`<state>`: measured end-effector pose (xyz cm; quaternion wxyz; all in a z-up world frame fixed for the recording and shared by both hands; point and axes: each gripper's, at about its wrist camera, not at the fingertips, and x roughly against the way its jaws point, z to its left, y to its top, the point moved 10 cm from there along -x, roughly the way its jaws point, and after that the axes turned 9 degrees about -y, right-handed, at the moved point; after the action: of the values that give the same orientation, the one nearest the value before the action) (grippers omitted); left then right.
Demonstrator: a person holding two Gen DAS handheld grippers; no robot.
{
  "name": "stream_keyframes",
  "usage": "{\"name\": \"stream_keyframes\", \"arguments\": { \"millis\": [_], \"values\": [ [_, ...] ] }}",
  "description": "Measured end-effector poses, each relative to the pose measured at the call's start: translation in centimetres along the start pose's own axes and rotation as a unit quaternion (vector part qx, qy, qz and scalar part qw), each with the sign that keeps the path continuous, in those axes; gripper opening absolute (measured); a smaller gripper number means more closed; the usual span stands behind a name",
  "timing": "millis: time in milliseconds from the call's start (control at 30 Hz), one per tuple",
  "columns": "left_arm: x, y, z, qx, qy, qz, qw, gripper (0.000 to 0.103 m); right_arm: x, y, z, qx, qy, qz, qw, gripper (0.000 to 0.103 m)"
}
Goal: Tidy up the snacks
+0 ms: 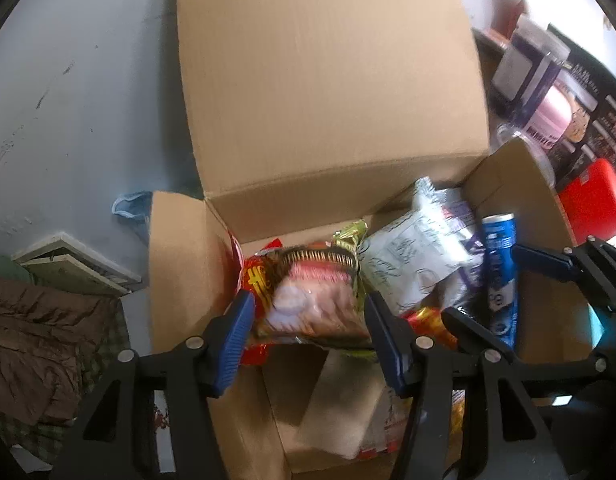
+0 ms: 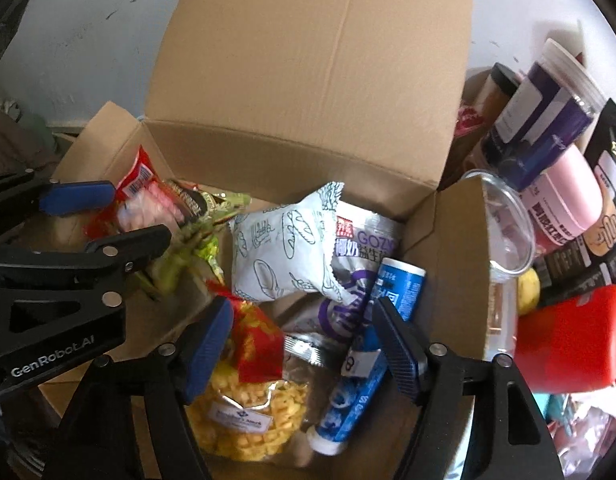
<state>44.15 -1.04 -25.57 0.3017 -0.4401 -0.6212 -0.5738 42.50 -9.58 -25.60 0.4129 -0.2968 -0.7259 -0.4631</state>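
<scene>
Inside cardboard box (image 2: 292, 152): left claw (image 1: 308, 332) parted, pads flanking red snack pack (image 1: 308, 300), contact unclear. Right claw (image 2: 304, 344) wide, empty, over yellow corn-snack bag (image 2: 252, 412) and blue tube (image 2: 359, 360). Advice: clear each claw straight up, avoid dragging packets.

You are looking down into an open cardboard box (image 2: 308, 152) with your right gripper (image 2: 304, 340) hanging over it, jaws apart and gripping nothing. Below them a bag of yellow snacks (image 2: 248, 412) is lying beside a blue tube (image 2: 359, 368). A white packet (image 2: 280, 256) is resting above them. Your left gripper (image 2: 104, 216) is reaching in beside a red packet (image 2: 138, 188).
</scene>
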Motion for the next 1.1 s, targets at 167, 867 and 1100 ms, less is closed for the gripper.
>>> {"name": "stream_keyframes", "arguments": {
  "millis": [167, 867, 1100],
  "values": [
    [2.1, 0.9, -0.4, -0.002, 0.006, -0.022, 0.9997, 0.057, 2.3, 0.7, -1.0, -0.006, -0.005, -0.018, 1.000, 0.073],
    [20.2, 4.2, -0.8, -0.008, 0.013, -0.174, 0.9846, 0.057, 16.7, 6.0, -3.8, -0.055, 0.000, -0.140, 0.989, 0.074],
    [25.1, 2.6, -1.9, -0.009, 0.010, -0.200, 0.9797, 0.057, 22.3, 4.8, -4.0, -0.062, -0.017, -0.173, 0.983, 0.081]
  ]
}}
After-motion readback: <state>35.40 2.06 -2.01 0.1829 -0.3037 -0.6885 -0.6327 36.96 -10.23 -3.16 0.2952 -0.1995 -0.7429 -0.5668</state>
